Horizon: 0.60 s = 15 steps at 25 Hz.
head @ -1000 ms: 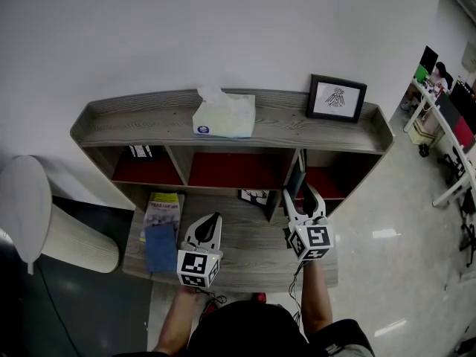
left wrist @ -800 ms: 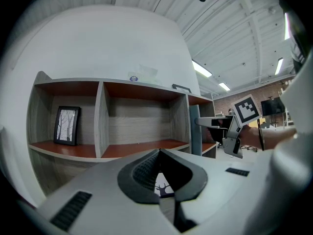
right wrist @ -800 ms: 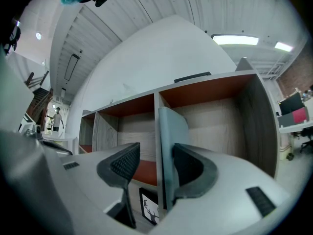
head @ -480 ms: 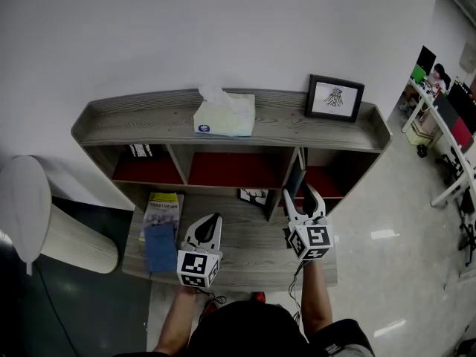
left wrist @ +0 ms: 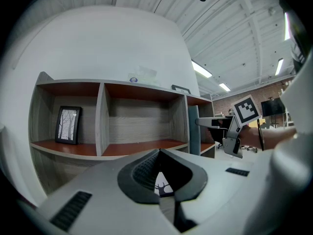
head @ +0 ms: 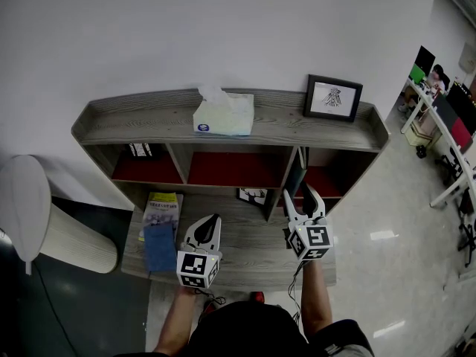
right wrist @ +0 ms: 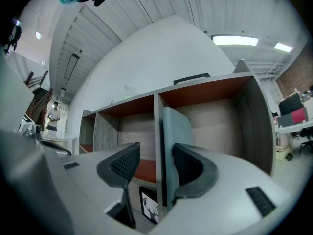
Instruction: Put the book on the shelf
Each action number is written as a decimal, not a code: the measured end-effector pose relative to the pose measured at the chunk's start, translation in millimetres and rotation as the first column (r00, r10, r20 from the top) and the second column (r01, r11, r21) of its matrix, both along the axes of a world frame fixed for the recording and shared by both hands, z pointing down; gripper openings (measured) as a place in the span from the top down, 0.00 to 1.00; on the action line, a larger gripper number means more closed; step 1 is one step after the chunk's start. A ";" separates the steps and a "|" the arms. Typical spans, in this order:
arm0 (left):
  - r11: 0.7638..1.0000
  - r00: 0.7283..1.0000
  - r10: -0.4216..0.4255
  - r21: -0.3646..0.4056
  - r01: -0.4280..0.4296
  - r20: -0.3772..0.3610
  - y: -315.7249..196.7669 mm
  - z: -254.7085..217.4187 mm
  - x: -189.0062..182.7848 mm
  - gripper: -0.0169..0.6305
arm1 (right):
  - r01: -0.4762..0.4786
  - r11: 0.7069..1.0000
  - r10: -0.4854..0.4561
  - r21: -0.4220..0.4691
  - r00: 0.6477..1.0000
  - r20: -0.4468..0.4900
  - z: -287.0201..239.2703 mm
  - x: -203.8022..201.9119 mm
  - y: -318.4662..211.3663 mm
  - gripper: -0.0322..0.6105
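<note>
A grey-blue book (head: 297, 174) stands upright in the right compartment of the wooden shelf (head: 149, 123), against the divider. In the right gripper view the book (right wrist: 177, 126) rises just beyond the jaws, close to the right pad, with a gap on the left side. My right gripper (head: 302, 198) (right wrist: 155, 150) is open at the mouth of that compartment. My left gripper (head: 209, 227) (left wrist: 159, 152) is shut and holds nothing; it hovers over the lower desk in front of the middle compartment. From the left gripper view the book (left wrist: 193, 129) shows at the right.
On top of the shelf are a tissue box (head: 223, 114) and a framed picture (head: 332, 97). A small frame (head: 140, 151) stands in the left compartment. A deer picture (head: 253, 196) and a stack of books (head: 161, 230) lie on the lower desk. A white rounded bin (head: 44, 222) stands at left.
</note>
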<state>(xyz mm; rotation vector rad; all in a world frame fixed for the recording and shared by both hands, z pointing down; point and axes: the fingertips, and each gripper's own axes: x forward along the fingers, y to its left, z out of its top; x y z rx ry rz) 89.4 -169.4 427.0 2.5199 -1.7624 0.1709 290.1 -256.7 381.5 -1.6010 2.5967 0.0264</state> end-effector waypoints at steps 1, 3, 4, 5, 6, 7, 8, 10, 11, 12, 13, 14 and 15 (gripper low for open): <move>1.000 1.000 0.001 0.000 -0.001 0.000 0.1 0.1 0.3 0.96 | 0.000 1.000 0.000 0.000 1.000 0.001 0.2 0.3 0.2 0.61; 1.000 1.000 0.001 0.002 -0.001 -0.001 0.5 -0.3 1.1 0.96 | 0.000 1.000 0.000 -0.001 1.000 0.002 0.4 0.9 0.6 0.61; 1.000 1.000 0.001 0.002 -0.001 0.000 0.7 -0.7 1.5 0.96 | 0.000 1.000 0.000 -0.001 1.000 0.002 0.3 1.1 0.7 0.61; 1.000 1.000 0.000 0.002 0.000 0.000 0.9 -0.8 1.8 0.96 | 0.000 1.000 0.000 -0.001 1.000 0.002 0.3 1.3 0.7 0.61; 1.000 1.000 0.000 0.002 0.000 0.000 0.9 -0.6 1.7 0.96 | 0.000 1.000 0.000 -0.002 1.000 0.003 0.4 1.3 0.8 0.61; 1.000 1.000 -0.001 0.002 0.001 0.000 0.9 -0.3 1.5 0.96 | 0.000 1.000 0.000 -0.002 1.000 0.004 0.6 1.3 0.8 0.61; 1.000 1.000 -0.002 0.001 0.002 0.000 0.8 0.1 1.1 0.96 | 0.000 1.000 0.000 -0.001 1.000 0.004 0.7 1.3 0.7 0.61; 1.000 1.000 -0.003 0.000 0.003 -0.001 0.7 0.8 0.7 0.96 | 0.000 1.000 0.000 -0.001 1.000 0.004 0.6 1.4 0.5 0.61; 1.000 1.000 -0.003 0.000 0.003 -0.002 0.8 0.9 0.6 0.96 | 0.000 1.000 0.000 -0.001 1.000 0.003 0.5 1.4 0.4 0.61; 1.000 1.000 -0.003 0.000 0.003 -0.002 0.8 0.9 0.4 0.96 | 0.000 1.000 0.000 -0.001 1.000 0.003 0.5 1.4 0.5 0.61; 1.000 1.000 -0.003 0.000 0.003 -0.002 0.8 0.9 0.3 0.96 | 0.000 1.000 0.000 -0.001 1.000 0.004 0.6 1.3 0.6 0.61; 1.000 1.000 -0.003 0.000 0.003 -0.002 0.7 1.0 0.3 0.96 | 0.000 1.000 0.000 -0.002 1.000 0.005 0.8 1.2 0.7 0.61; 1.000 1.000 -0.002 0.001 0.002 -0.001 0.6 1.1 0.4 0.96 | 0.000 1.000 0.000 -0.002 1.000 0.005 1.1 1.2 0.9 0.61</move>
